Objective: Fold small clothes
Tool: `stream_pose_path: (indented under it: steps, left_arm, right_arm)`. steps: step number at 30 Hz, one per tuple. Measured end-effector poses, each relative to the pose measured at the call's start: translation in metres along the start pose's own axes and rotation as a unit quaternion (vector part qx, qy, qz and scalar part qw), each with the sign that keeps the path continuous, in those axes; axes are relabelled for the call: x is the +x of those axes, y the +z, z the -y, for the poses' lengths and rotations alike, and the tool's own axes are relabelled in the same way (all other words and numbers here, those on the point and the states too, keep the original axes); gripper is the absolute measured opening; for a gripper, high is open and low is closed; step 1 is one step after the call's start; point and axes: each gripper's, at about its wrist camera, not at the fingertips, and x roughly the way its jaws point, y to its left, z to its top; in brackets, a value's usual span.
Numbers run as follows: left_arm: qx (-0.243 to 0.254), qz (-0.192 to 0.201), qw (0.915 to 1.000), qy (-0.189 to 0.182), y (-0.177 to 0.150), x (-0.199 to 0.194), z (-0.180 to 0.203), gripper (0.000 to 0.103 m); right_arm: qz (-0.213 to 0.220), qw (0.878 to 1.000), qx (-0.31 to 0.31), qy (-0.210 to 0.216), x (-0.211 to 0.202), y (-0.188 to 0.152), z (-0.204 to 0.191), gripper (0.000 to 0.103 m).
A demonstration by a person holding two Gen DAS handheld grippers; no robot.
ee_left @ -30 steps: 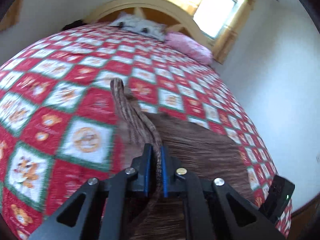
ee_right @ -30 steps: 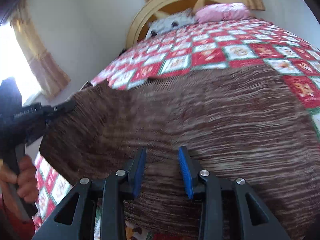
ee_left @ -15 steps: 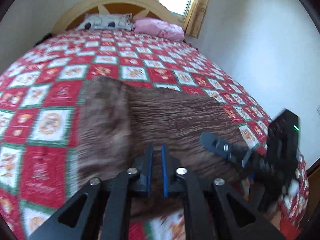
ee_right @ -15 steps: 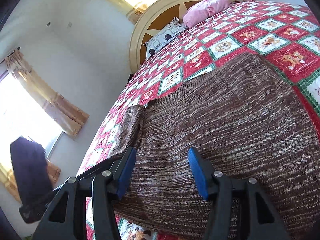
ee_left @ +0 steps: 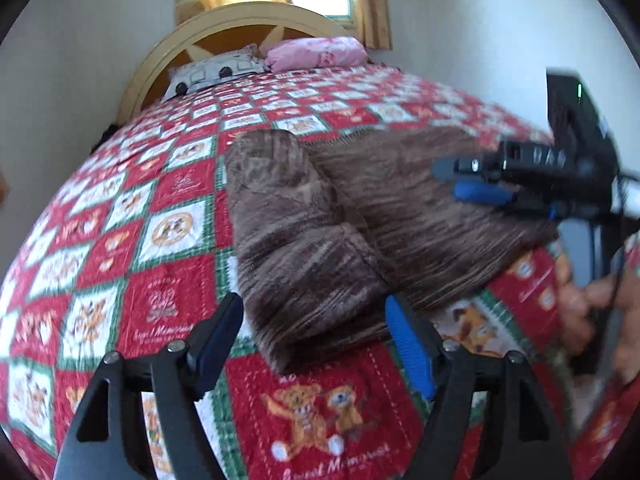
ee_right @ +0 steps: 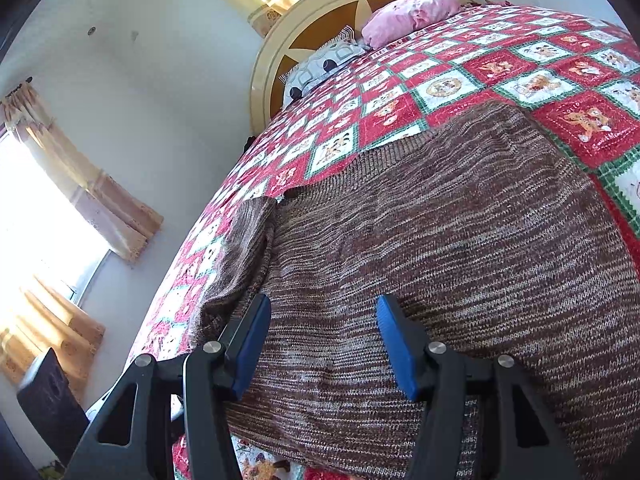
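Brown knitted sweater (ee_left: 420,208) spread on the bed's red-and-white teddy-bear quilt (ee_left: 168,232), one sleeve (ee_left: 296,248) folded alongside.
The sleeve's long axis runs away from the left tool (ee_left: 316,344), its cuff end lying between jaws that are opening, pads clear of it. The right tool (ee_right: 320,344) hovers part-open over the sweater's body, gripping nothing; the left is nearer the sleeve.

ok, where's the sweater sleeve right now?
In the left wrist view the sleeve lies folded along the brown sweater's left edge on the quilt, just ahead of the left gripper, whose fingers are opening.
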Motion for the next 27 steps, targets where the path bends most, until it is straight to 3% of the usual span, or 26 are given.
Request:
stream_pose_path:
  steps: [5,7,9,10,12,15,19,23,27]
  left_arm:
    - [-0.005,-0.008,0.9999,0.008,0.017,0.019,0.0,0.076]
    - [-0.053,0.013,0.9985,-0.002,0.023,0.015,-0.013,0.067]
    - [-0.111,0.042,0.9917,-0.049,0.021,0.006,-0.03,0.048]
    - [-0.139,0.051,0.9867,-0.068,0.02,0.004,-0.039,0.046]
    - [-0.156,0.047,0.9845,-0.065,0.015,0.008,-0.046,0.045]
    - [-0.162,0.02,0.9836,-0.077,0.008,0.018,-0.042,0.045]
    - [-0.144,0.024,0.9867,-0.072,0.009,0.016,-0.03,0.047]
    - [-0.121,0.011,0.9895,-0.079,0.012,0.025,-0.024,0.046]
    - [-0.13,0.017,0.9873,-0.089,0.01,0.023,-0.031,0.036]
  right_arm:
    - [0.0,1.0,0.001,0.001,0.0,0.0,0.0,0.057]
    - [0.0,1.0,0.001,0.001,0.0,0.0,0.0,0.057]
    - [0.001,1.0,0.0,0.001,0.0,0.0,-0.001,0.057]
    - [0.001,1.0,0.0,0.001,0.001,0.0,-0.001,0.057]
    - [0.001,1.0,-0.001,0.0,0.001,0.0,-0.001,0.057]
    - [0.001,1.0,-0.005,-0.004,0.001,-0.001,-0.003,0.057]
    - [-0.009,1.0,-0.01,-0.014,0.002,0.003,-0.01,0.057]
    - [-0.038,0.998,-0.05,0.013,0.022,0.027,-0.036,0.057]
    - [-0.088,0.993,-0.046,0.059,0.072,0.057,-0.054,0.057]
